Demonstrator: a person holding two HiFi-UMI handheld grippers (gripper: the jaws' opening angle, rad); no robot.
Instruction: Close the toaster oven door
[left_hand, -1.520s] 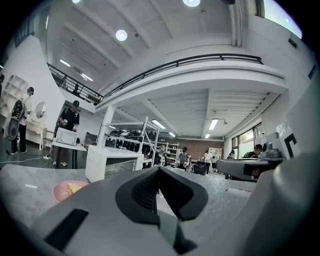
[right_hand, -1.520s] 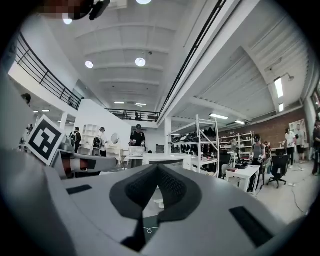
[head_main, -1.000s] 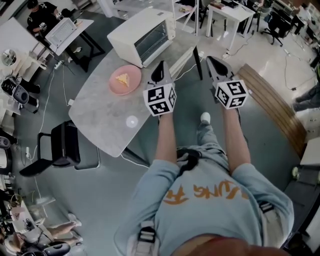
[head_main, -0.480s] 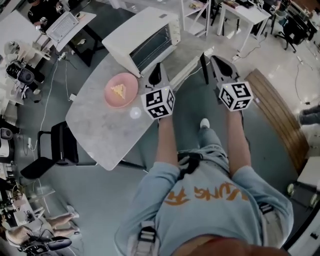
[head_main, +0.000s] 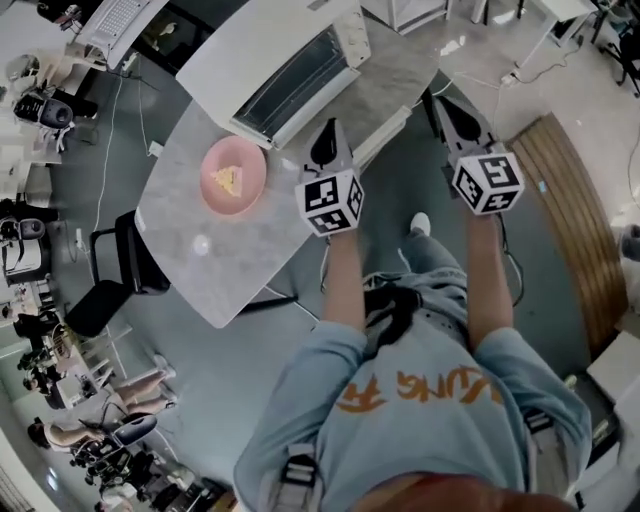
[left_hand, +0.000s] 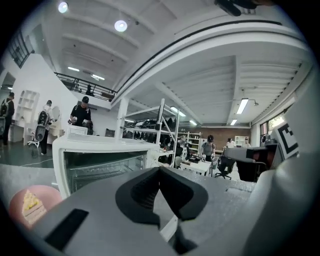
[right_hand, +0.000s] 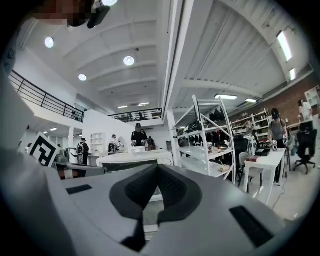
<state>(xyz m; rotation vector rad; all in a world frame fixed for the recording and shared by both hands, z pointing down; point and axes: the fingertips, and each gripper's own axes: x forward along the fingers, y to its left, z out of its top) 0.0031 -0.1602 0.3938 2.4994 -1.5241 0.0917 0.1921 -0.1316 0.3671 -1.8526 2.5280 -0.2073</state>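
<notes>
The white toaster oven (head_main: 262, 52) stands at the far end of the grey marble table (head_main: 235, 255). Its front (left_hand: 100, 162) shows a wire rack inside. A white strip (head_main: 384, 134) lies in front of it at the table's edge; whether it is the lowered door I cannot tell. My left gripper (head_main: 328, 136) is shut and empty, just short of the oven's front, with its jaws (left_hand: 160, 170) pointing along the oven's right side. My right gripper (head_main: 446, 106) is shut and empty too. It hangs over the floor, right of the table's corner, and the oven (right_hand: 132, 159) shows behind its jaws (right_hand: 157, 168).
A pink plate (head_main: 232, 176) with a slice of food sits on the table left of my left gripper. A black chair (head_main: 118, 272) stands at the table's left side. A wooden platform (head_main: 562, 200) runs along the floor at right. People stand at desks far left.
Both grippers and the person have moved forward toward the table and oven, which now lies closer to the fingertips. Both stayed shut. The plate now sits nearer the left gripper.
</notes>
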